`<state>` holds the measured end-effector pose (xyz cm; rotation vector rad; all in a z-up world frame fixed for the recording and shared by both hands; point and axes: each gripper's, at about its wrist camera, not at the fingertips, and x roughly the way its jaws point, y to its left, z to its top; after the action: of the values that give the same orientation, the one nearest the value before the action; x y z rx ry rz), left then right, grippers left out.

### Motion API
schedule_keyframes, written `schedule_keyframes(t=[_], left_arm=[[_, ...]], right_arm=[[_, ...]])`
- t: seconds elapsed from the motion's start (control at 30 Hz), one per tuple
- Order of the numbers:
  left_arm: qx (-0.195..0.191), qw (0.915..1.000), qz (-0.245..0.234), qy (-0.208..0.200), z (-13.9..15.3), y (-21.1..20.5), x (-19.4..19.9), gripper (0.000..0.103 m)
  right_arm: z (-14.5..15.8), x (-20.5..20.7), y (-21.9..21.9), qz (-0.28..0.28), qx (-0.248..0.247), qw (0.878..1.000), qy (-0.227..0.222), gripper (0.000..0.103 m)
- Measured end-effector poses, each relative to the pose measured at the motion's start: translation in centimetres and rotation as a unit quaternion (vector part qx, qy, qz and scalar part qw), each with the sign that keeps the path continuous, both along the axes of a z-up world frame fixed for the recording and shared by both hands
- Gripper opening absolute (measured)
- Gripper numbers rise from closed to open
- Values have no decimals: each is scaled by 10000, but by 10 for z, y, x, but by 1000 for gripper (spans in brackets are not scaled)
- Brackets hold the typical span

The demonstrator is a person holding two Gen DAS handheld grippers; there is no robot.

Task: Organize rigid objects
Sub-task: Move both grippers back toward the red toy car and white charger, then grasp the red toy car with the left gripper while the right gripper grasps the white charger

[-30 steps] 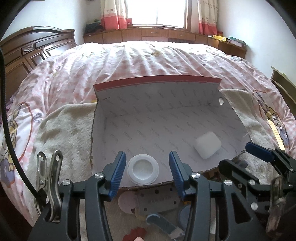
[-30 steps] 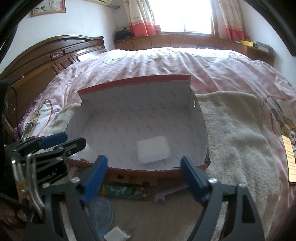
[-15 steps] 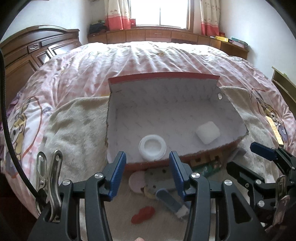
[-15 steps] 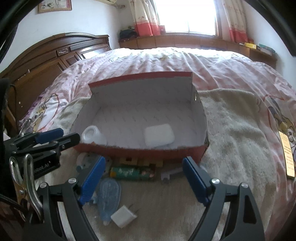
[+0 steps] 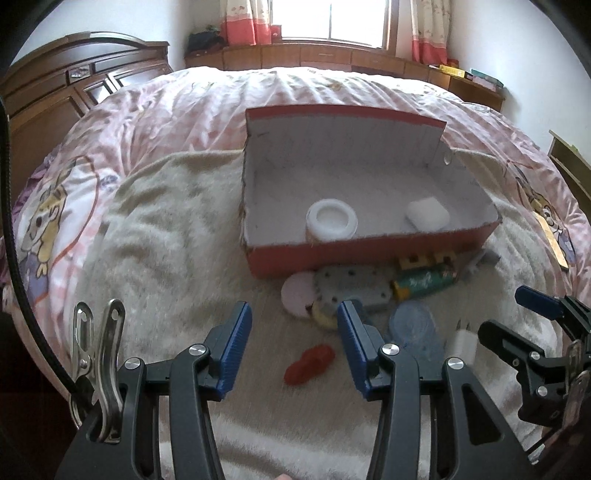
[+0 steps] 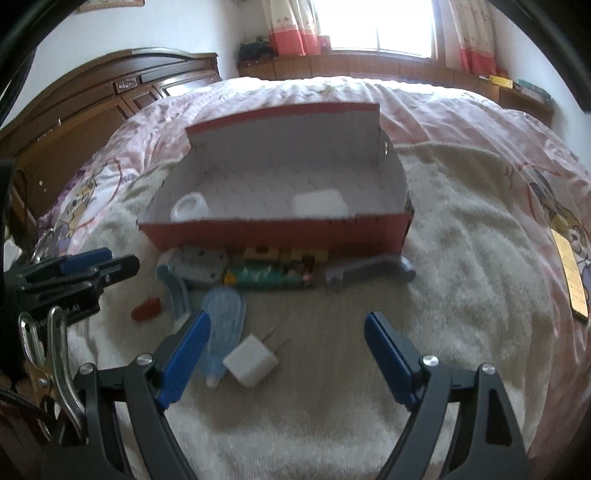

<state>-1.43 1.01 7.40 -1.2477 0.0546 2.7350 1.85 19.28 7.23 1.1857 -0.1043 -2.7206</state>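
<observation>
Pink cartoon quilt w/ cream towel, dark wood headboard, window.

I've got a red box with a white inside, holding a white jar and a white case. It sits on a cream fluffy towel, over a pink checked quilt with cartoon prints. In front I see a red piece, a pale pink disc, a green packet, a pale blue oval, a white plug and a grey wrench. Both grippers' fingers are blue on black frames. The curtains are pink and white.
</observation>
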Motion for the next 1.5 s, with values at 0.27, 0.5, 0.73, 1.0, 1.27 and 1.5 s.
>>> schedule_keyframes(t=[0.27, 0.5, 0.73, 1.0, 1.27, 1.5], left_arm=[[5, 9999, 102, -107, -15, -9, 11, 49], [-29, 9999, 123, -114, -23, -12, 13, 49], [-183, 9997, 43, -169, -33, -6, 13, 49], [-156, 9997, -58, -166, -39, 1, 14, 49], [-314, 9989, -334, -101, -50, 15, 8, 48], [1, 9995, -287, -121, -56, 6, 3, 48]], right_arm=[[-26, 9, -8, 190, -202, 9985, -479, 88], [-38, 3, -13, 102, -301, 9976, -622, 80], [-38, 2, -11, -41, -112, 9990, -441, 65], [-33, 6, -19, 87, 367, 9991, -201, 39], [-42, 5, -9, 127, 155, 9994, -270, 39], [-46, 8, 0, 112, -201, 9996, -145, 41]])
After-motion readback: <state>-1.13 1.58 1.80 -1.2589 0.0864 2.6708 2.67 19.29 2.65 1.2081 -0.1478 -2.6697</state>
